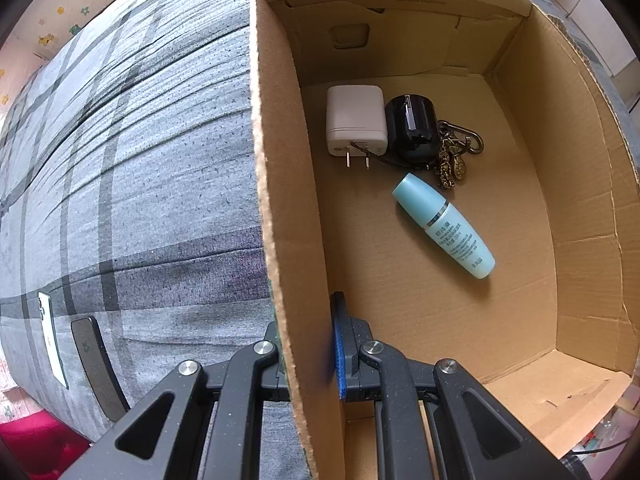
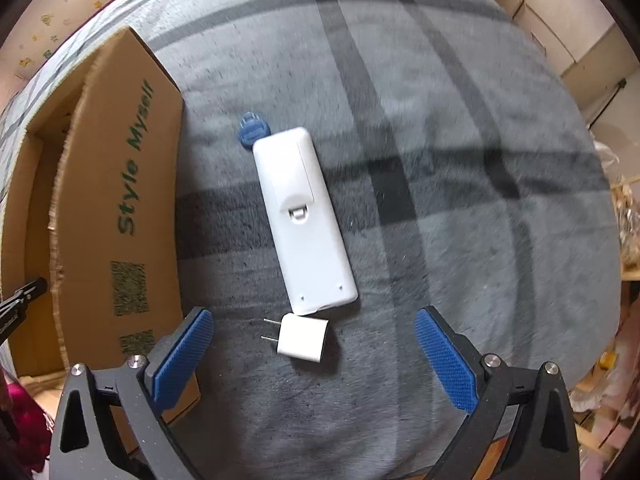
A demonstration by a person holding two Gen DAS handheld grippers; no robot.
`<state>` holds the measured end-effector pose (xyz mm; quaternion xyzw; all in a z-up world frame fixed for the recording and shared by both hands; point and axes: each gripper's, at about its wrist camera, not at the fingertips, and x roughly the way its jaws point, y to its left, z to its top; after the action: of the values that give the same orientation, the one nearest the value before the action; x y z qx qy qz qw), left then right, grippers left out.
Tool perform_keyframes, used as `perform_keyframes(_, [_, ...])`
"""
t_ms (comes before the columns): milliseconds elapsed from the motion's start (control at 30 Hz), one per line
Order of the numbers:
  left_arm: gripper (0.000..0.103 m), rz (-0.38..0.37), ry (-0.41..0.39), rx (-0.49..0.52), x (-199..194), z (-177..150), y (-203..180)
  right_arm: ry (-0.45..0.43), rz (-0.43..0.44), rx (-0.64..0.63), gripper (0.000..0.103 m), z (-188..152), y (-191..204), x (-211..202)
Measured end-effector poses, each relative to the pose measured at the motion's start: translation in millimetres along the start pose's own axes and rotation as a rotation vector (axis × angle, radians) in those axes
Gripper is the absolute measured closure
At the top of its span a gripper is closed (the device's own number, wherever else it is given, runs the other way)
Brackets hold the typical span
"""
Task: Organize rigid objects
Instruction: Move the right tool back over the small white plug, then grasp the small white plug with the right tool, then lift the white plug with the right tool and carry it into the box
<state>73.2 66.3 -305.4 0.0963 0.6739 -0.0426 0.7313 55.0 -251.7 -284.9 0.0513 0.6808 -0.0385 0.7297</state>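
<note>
Left gripper point(image 1: 306, 344) astride cardboard box point(image 1: 280, 200) wall — right gripper point(image 2: 314, 354) wide over charger point(image 2: 304, 338).

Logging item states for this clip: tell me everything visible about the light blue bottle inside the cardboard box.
The light blue bottle is a small, smooth, plastic-looking cosmetic container with a darker aqua cap, a thin silver band below it, and small printed text on its paler body. It lies on its side on the cardboard box floor, diagonal, cap toward the keychain. Whether they touch is unclear. Neither claw holds it.
</note>
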Motion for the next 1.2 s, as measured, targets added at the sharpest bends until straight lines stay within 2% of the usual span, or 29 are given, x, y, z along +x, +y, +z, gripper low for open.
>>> perform_keyframes(267, [0.09,-0.006,-0.004,0.001,-0.2,-0.8,0.4,0.06,-0.013,0.013,0.001,-10.7,5.6,34.5])
perform_keyframes(400, [0.09,-0.004,-0.006,0.004,-1.0,-1.5,0.0,0.077,-0.003,0.038,0.006,-12.7,6.6,43.8])
perform_keyframes(467, [0.09,-0.003,-0.006,0.004,-0.9,-1.6,-0.5,0.09,0.008,0.061,0.015,-14.1,5.5,47.4])
perform_keyframes(500, [0.09,-0.004,-0.005,0.003,-0.9,-1.6,-0.7,0.097,0.012,0.07,0.023,-15.2,4.6,49.1])
perform_keyframes(533, [0.09,-0.003,-0.006,0.004,-1.0,-1.6,-0.7,0.102,0.015,0.074,0.036,-16.5,4.4,50.0])
perform_keyframes(600, [0.09,-0.003,-0.006,0.004,-1.0,-1.6,-0.7,0.115,0.023,0.076,0.055,-19.6,3.6,52.0])
perform_keyframes(867, [0.09,0.0,-0.005,0.003,-0.3,-1.0,-1.3,0.095,0.011,0.047,0.055,-25.3,2.3,38.6])
perform_keyframes(1200, [0.09,0.002,-0.007,-0.001,-0.5,-1.3,-0.4,0.05,0.019,0.031,0.055,-8.2,0.5,4.1])
